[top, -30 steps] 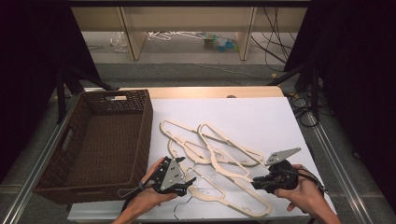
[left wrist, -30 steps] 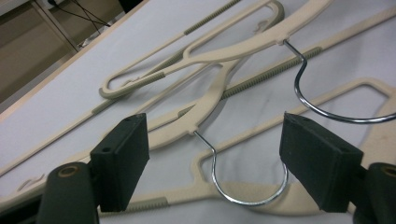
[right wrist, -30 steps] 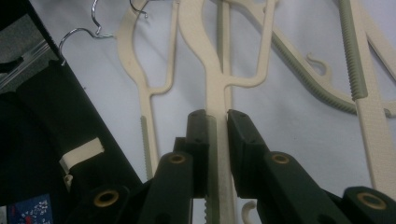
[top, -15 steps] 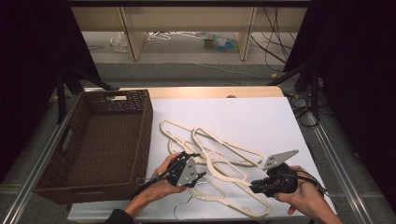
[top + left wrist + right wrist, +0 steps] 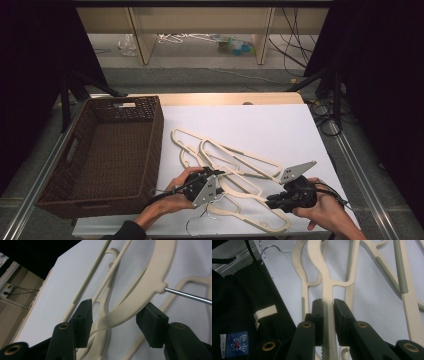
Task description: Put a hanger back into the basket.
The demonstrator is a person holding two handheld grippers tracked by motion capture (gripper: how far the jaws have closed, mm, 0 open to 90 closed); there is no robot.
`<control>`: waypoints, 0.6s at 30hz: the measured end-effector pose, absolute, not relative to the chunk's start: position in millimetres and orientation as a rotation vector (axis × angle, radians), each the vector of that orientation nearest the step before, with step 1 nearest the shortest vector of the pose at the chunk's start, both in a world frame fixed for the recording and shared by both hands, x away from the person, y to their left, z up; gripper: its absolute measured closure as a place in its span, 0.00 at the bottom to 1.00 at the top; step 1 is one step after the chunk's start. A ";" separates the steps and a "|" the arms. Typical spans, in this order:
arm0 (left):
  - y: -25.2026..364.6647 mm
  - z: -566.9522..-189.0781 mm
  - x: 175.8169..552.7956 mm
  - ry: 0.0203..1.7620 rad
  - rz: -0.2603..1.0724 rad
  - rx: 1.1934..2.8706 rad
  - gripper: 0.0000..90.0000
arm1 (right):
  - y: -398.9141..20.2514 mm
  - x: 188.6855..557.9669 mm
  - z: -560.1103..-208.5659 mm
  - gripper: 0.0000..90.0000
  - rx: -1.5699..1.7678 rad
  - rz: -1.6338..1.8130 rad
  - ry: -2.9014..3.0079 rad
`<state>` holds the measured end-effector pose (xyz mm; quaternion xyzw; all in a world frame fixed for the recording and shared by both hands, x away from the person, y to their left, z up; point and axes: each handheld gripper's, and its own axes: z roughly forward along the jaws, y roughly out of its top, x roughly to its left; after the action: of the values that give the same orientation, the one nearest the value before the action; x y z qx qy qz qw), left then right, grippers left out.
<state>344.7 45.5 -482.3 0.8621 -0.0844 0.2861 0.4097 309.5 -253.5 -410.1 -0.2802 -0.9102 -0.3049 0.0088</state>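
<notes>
Several cream plastic hangers point(image 5: 235, 162) lie tangled on the white table top point(image 5: 260, 122). My left gripper point(image 5: 219, 176) is at the pile's near left side. In the left gripper view its jaws straddle the curved shoulder of a hanger point(image 5: 147, 287) beside its metal hook rod point(image 5: 187, 296). The left gripper point(image 5: 117, 316) has just been closing, with a gap still beside the left pad point(image 5: 83, 317). My right gripper point(image 5: 270, 204) sits at the near right, and in its own view the right gripper point(image 5: 328, 306) is shut on a hanger's thin bar point(image 5: 327, 290).
A dark brown wicker basket point(image 5: 152, 142) stands empty on the table's left, its right wall close to the hangers. A wire hook point(image 5: 196, 225) lies near the table's front edge. Shelving and cables stand beyond the table's far edge.
My left gripper has moved to the right onto the hanger pile and its jaws have narrowed around a hanger. The right gripper has kept still, holding its hanger.
</notes>
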 end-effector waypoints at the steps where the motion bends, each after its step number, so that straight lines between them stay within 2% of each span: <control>1: 45.2 -481.2 344.7 -0.248 0.719 2.186 0.59 | -254.3 310.2 -410.4 0.88 -0.867 -0.954 -2.842; 3: 43.0 -480.8 343.6 -0.282 0.724 2.188 0.66 | -256.3 312.3 -410.9 0.88 -0.856 -0.958 -2.836; 10: 31.8 -466.7 340.1 -0.470 0.840 2.223 0.81 | -266.0 320.5 -417.1 0.87 -0.853 -0.960 -2.797; 15: 24.3 -448.1 340.8 -0.533 0.882 2.232 0.88 | -275.1 325.7 -421.2 0.86 -0.875 -0.982 -2.770; 17: 21.1 -443.1 339.5 -0.550 0.887 2.256 0.90 | -279.0 327.5 -419.2 0.80 -0.920 -0.992 -2.797; 18: 19.7 -440.8 339.2 -0.551 0.915 2.245 0.92 | -280.1 327.6 -415.9 0.75 -0.944 -1.000 -2.807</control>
<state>339.2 19.7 -440.8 0.8548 -0.2099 0.3486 0.3220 327.6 -280.1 -415.9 -0.3021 -0.8979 -0.3201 0.0080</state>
